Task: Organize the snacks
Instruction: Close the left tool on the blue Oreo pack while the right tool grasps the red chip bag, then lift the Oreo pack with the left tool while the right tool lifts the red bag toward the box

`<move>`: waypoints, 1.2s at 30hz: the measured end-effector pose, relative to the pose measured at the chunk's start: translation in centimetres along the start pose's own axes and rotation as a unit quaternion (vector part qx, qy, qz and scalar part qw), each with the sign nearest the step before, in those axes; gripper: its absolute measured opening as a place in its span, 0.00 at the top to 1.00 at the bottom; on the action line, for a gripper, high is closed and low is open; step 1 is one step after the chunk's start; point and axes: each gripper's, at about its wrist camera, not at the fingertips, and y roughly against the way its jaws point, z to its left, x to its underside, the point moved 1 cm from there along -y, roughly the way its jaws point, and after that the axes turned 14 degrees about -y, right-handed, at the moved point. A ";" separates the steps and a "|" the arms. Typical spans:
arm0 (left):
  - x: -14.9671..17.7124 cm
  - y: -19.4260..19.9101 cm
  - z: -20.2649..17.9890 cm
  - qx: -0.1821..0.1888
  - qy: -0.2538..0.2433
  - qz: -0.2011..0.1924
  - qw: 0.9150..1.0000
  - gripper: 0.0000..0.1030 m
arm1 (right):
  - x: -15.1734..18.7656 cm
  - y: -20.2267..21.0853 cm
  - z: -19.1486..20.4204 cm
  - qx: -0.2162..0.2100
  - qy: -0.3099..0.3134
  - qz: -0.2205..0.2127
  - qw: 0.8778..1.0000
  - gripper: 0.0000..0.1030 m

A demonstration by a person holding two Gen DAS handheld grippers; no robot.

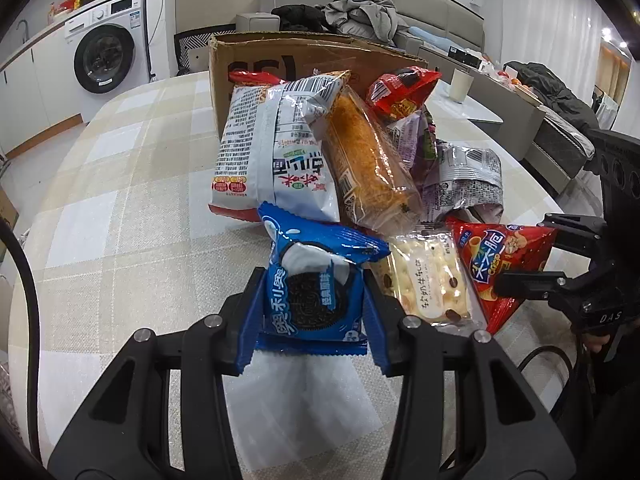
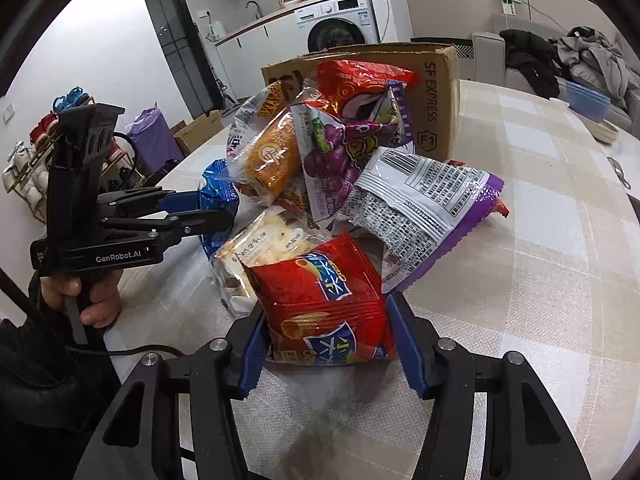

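A pile of snack packs lies on the checked tablecloth in front of a cardboard box [image 1: 280, 60]. My left gripper [image 1: 314, 312] is shut on a blue Oreo pack [image 1: 316, 288] at the pile's near edge. My right gripper [image 2: 326, 336] is shut on a red chip bag [image 2: 324, 304], which also shows in the left wrist view [image 1: 500, 264]. Beside these lie a white nougat pack [image 1: 428, 284], a wrapped floss roll [image 1: 368, 164], a large white bag [image 1: 272, 148] and a purple grape-candy bag [image 2: 332, 156]. The left gripper shows in the right wrist view [image 2: 216, 216].
The cardboard box [image 2: 436, 100] stands upright behind the pile. A white cup [image 1: 460, 84] stands at the far right of the table. A washing machine [image 1: 108, 48] and a sofa with clothes [image 1: 360, 12] stand beyond the table [image 1: 120, 184].
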 end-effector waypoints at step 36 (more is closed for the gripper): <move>1.1 7.0 -0.3 0.012 0.001 -0.065 0.998 0.59 | -0.9 5.2 -0.7 -0.063 0.006 -0.087 0.994 0.47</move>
